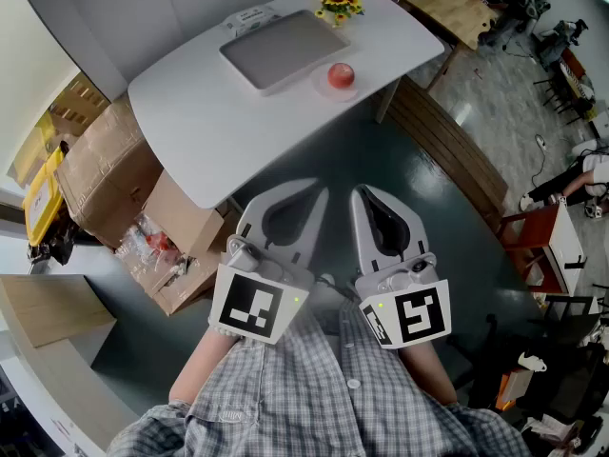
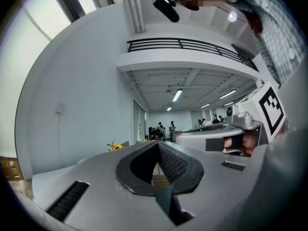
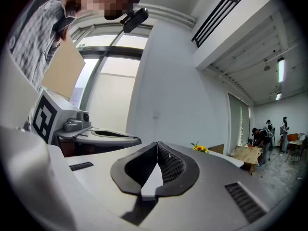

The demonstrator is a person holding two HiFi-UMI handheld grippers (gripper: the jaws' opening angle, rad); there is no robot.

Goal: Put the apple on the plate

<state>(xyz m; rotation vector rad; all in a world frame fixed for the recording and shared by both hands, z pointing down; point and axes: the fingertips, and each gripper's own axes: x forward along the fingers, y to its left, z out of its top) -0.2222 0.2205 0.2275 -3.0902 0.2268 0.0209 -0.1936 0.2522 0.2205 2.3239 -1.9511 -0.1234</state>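
Grey plastic jaws of the left gripper [image 2: 158, 146] meet at the tips with nothing between their ribbed pads. The right gripper [image 3: 157, 146] is closed and empty in the same way. Both are held level, side by side, close against the person's checked shirt and well short of the white table [image 1: 209, 131].

Far across that table lies the red apple [image 1: 341, 74], just beside the near right corner of a grey tray [image 1: 281, 48]. It appears to rest on a pale round plate [image 1: 323, 88], though from this far I cannot tell whether it truly sits on the plate or only beside it. A bunch of sunflowers [image 1: 338, 0] stands behind it at the far edge.

The step in hand looks like the approach. I would settle first whether the apple needs moving at all. If it does, the jaws should be spread wide before they arrive, since a closed tip would only nudge a round fruit and set it rolling. Coming in level at its widest part with the right gripper, which is on the apple's side, and closing gently should keep it from squirting out or bruising.
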